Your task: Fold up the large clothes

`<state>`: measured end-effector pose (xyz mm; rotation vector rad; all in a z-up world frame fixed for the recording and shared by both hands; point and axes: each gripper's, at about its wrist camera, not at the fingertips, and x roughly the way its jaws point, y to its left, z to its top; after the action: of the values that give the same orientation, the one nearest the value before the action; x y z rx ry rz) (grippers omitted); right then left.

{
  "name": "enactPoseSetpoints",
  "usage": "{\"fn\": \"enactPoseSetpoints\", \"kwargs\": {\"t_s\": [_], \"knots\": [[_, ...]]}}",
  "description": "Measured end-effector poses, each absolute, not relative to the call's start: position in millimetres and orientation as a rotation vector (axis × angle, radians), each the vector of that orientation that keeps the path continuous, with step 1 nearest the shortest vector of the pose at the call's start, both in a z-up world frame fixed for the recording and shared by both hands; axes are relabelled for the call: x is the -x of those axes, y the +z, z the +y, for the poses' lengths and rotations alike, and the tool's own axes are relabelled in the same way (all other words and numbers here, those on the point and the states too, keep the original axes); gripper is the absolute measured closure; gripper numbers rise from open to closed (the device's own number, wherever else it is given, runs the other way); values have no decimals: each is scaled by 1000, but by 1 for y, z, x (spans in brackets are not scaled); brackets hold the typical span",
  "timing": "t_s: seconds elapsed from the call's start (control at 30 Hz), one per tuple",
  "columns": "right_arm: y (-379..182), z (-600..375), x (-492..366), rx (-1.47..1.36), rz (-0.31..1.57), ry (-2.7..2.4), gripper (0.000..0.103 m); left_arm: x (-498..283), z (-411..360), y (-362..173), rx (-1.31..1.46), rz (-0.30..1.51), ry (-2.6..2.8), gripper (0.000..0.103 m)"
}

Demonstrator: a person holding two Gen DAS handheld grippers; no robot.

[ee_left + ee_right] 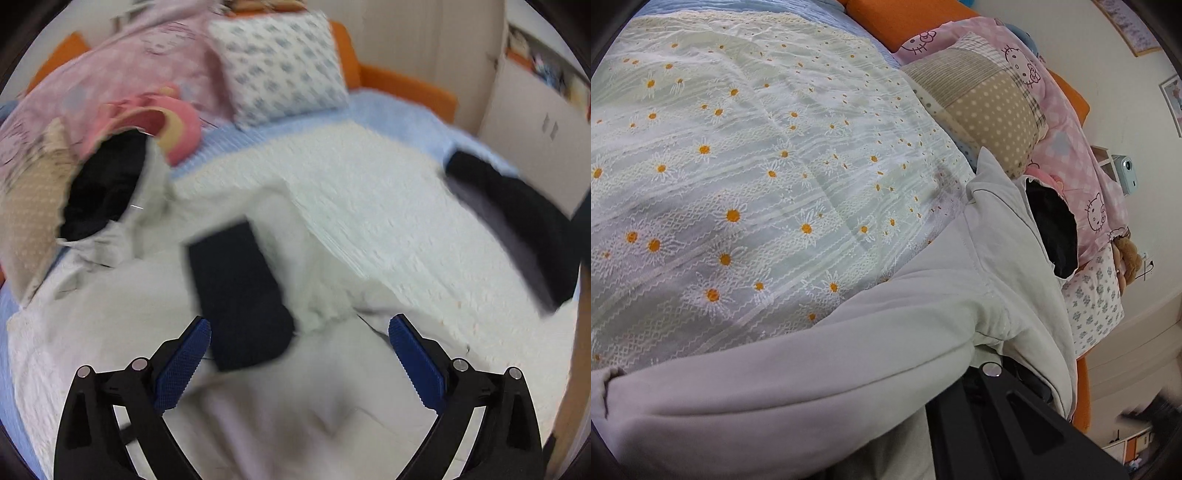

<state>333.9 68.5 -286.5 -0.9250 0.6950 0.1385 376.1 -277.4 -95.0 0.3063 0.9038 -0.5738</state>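
Item count: one pale grey hooded garment (266, 406) with one dark-lined hood opening at 9 o'clock; one dark rectangular patch (240, 295) on it. One daisy-embroidered bed cover (738, 166). Two pillows: one blue-print pillow (280, 66) at 12 o'clock, one beige dotted pillow (993, 110). One pink cartoon-print quilt (1082, 177). One dark folded garment (517, 229) at 3 o'clock.
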Motion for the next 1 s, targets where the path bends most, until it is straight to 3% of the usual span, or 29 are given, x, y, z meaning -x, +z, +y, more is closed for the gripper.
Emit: {"fn": "enactPoseSetpoints", "kwargs": {"t_s": [0.17,0.3,0.4,0.5,0.57,0.6,0.63,0.8,0.9,1.0], "knots": [[-284,66,-336,907,704,163,102,-431,-184,-76,-341,950,-315,5],[-283,66,-329,984,692,210,100,-453,-95,-70,-212,1032,-237,5],[-280,59,-285,1120,604,292,100,-462,-59,-72,-84,1060,-236,5],[-255,21,-230,1053,481,366,100,-466,-45,-76,-16,1051,-226,5],[-233,-23,-205,946,468,410,86,-463,-44,-81,2,1036,-234,5],[-227,-38,-201,912,472,403,61,-460,-46,-83,4,1030,-242,5],[-219,-60,-199,867,474,390,51,-460,-49,-89,6,1020,-256,5],[-170,-174,-230,589,511,206,52,-463,-61,-117,22,993,-273,5],[-144,-233,-260,421,528,142,52,-448,-56,-128,96,821,-214,5],[-127,-281,-306,246,598,117,51,-438,-43,-138,199,761,-189,5]]}}
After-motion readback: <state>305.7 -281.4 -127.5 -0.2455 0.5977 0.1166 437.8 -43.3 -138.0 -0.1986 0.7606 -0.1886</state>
